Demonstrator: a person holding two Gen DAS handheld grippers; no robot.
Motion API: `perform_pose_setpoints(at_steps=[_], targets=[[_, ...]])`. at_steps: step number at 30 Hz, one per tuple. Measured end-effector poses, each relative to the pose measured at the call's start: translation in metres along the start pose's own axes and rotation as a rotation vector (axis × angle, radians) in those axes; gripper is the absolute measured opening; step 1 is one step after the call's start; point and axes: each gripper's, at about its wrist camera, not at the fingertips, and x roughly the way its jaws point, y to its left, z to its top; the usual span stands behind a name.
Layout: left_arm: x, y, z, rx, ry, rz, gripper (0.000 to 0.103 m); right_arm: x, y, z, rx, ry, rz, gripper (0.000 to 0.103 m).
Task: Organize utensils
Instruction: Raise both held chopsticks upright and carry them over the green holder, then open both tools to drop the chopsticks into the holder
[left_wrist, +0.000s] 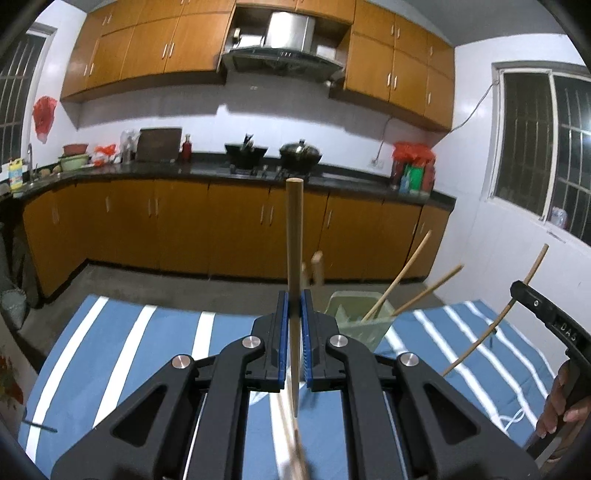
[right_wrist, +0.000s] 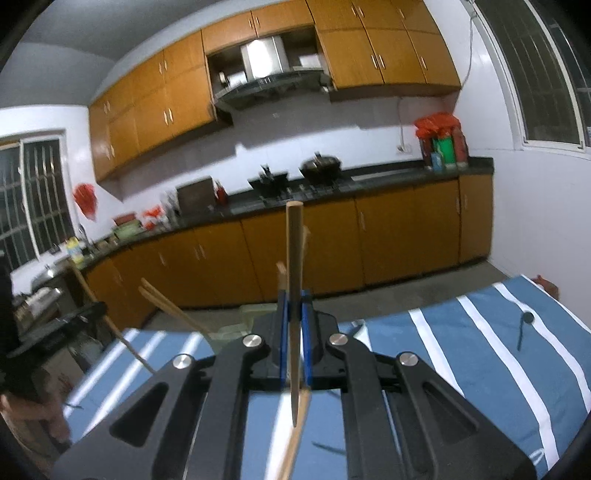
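Note:
My left gripper (left_wrist: 294, 295) is shut on a wooden chopstick (left_wrist: 294, 236) that stands upright between the blue pads. A pale green utensil holder (left_wrist: 360, 321) sits just right of it on the striped cloth, with two chopsticks (left_wrist: 397, 278) leaning out of it. The right gripper (left_wrist: 546, 317) shows at the far right with a chopstick (left_wrist: 491, 326) in it. In the right wrist view my right gripper (right_wrist: 294, 297) is shut on a wooden chopstick (right_wrist: 294, 251). The holder's chopsticks (right_wrist: 166, 306) show at left, and the left gripper (right_wrist: 55, 325) is blurred there.
A blue and white striped cloth (left_wrist: 147, 354) covers the table. A dark spoon-like utensil (right_wrist: 522, 328) lies on the cloth at right. Another dark utensil (left_wrist: 38, 426) lies at the left edge. Kitchen cabinets and a counter (left_wrist: 236, 173) stand beyond the floor.

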Motion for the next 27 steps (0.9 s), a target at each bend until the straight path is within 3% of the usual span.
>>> perform_pose_setpoints(at_steps=[6,14,19,27], targets=[[-0.002,-0.017,0.033,-0.023,-0.105,-0.037,0.007,-0.008,0.02,0.032,0.008,-0.125,0.043,0.008],[0.014,-0.031,0.062,-0.055,-0.23,-0.025,0.007,0.016,0.033,0.055,0.013,-0.242,0.022,0.008],[0.039,-0.032,0.054,-0.062,-0.226,-0.008,0.007,0.048,0.034,0.052,0.002,-0.227,0.004,0.008],[0.075,-0.03,0.033,-0.073,-0.162,-0.01,0.007,0.091,0.035,0.028,-0.021,-0.12,0.001,0.008]])
